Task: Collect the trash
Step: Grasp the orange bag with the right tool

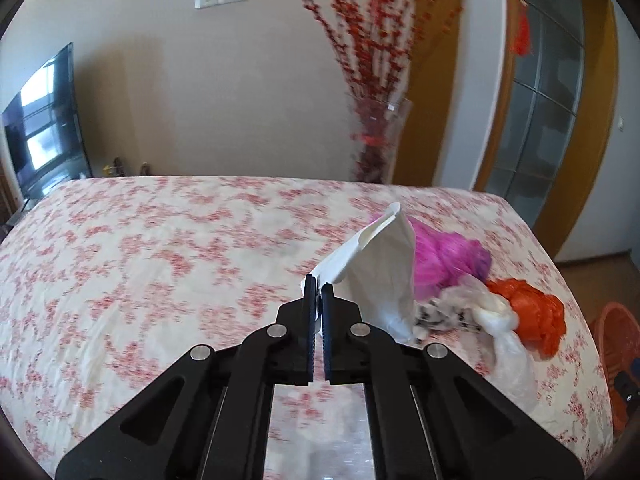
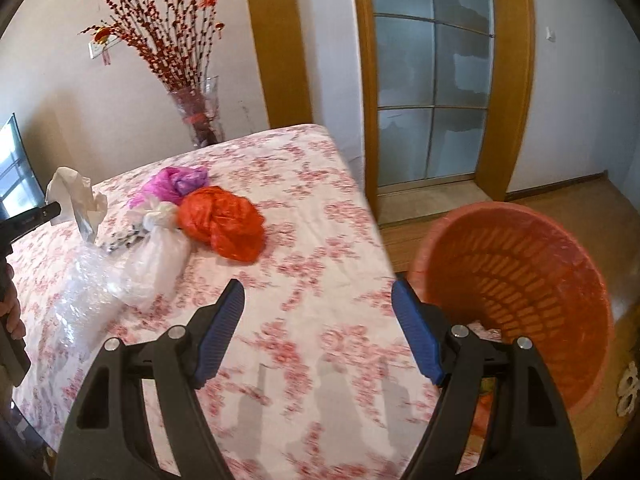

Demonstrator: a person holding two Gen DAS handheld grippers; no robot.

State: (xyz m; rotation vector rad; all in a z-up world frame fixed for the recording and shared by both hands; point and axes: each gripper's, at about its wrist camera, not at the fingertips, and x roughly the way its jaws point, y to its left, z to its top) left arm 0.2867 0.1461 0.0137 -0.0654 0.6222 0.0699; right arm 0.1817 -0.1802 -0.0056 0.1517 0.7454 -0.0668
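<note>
The left gripper (image 1: 316, 286) has its jaws together on a corner of the white tissue (image 1: 384, 264), lifted above the floral tablecloth (image 1: 160, 248), near the pink bag (image 1: 444, 256) and orange bag (image 1: 532, 312). The right gripper (image 2: 318, 304) hangs apart, empty. Best carry the tissue rightward over the orange basket (image 2: 520, 264) (it sits off the table's right edge) before letting go.

No readable text — none anywhere.
</note>
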